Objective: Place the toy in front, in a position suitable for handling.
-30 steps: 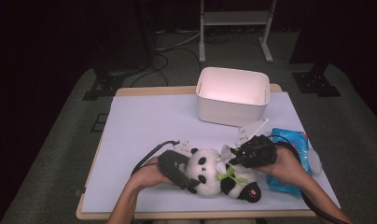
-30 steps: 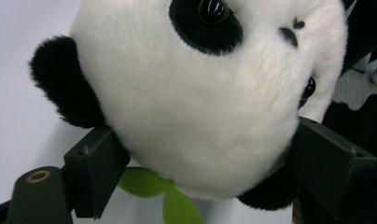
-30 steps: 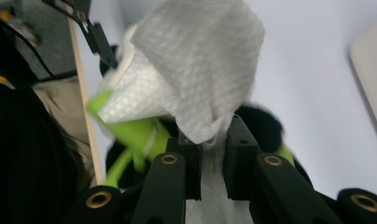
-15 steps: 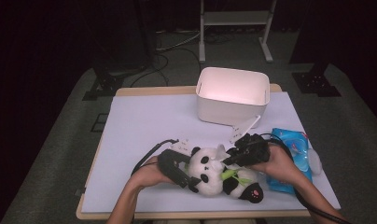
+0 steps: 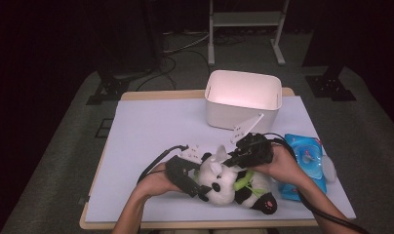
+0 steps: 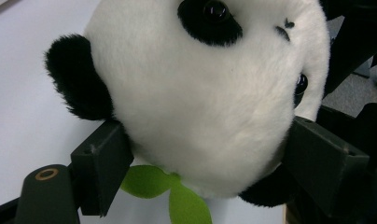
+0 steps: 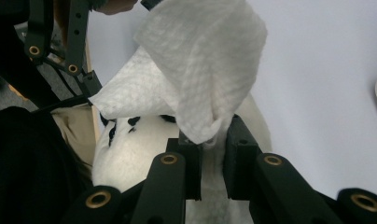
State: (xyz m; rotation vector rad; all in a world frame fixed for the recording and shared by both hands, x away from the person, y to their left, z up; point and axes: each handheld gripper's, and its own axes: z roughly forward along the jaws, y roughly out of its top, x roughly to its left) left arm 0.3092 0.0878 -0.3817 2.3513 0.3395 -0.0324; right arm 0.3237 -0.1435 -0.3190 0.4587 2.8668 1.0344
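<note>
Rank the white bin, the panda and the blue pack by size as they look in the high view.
1. White bin, clearly the largest.
2. Panda, though the hand-held grippers cover part of it.
3. Blue pack, partly behind the right hand; it looks only a little smaller than the panda, so that gap is unsure.

A black-and-white plush panda (image 5: pixel 231 184) lies on the desk (image 5: pixel 151 131), a crumpled white wipe (image 7: pixel 200 79) over its head.

Dark lab: table (image 5: pixel 151 126), stand (image 5: pixel 245 19)
</note>
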